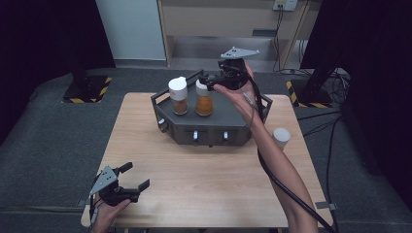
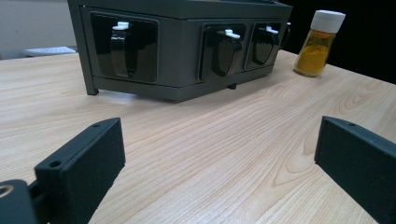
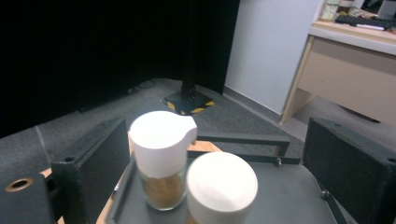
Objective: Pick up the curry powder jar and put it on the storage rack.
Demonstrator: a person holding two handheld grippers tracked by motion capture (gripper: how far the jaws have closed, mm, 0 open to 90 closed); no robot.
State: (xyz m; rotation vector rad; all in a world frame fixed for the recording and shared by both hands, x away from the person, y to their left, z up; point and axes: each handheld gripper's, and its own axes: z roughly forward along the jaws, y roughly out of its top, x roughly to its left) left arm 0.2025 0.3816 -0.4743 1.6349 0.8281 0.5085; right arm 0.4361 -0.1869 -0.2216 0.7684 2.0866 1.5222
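2 spice jars (image 1: pixel 178 95) (image 1: pixel 204 98) are standing on top of the grey rack (image 1: pixel 209 127), and the right tongs (image 1: pixel 210 81) are hanging open above the nearer jar, gripping nothing. Best lifting straight clear, not nudging lids. 1 jar (image 1: pixel 281 137) is waiting on the tabletop (image 1: pixel 204 184); left tongs (image 1: pixel 133 177) are resting open.
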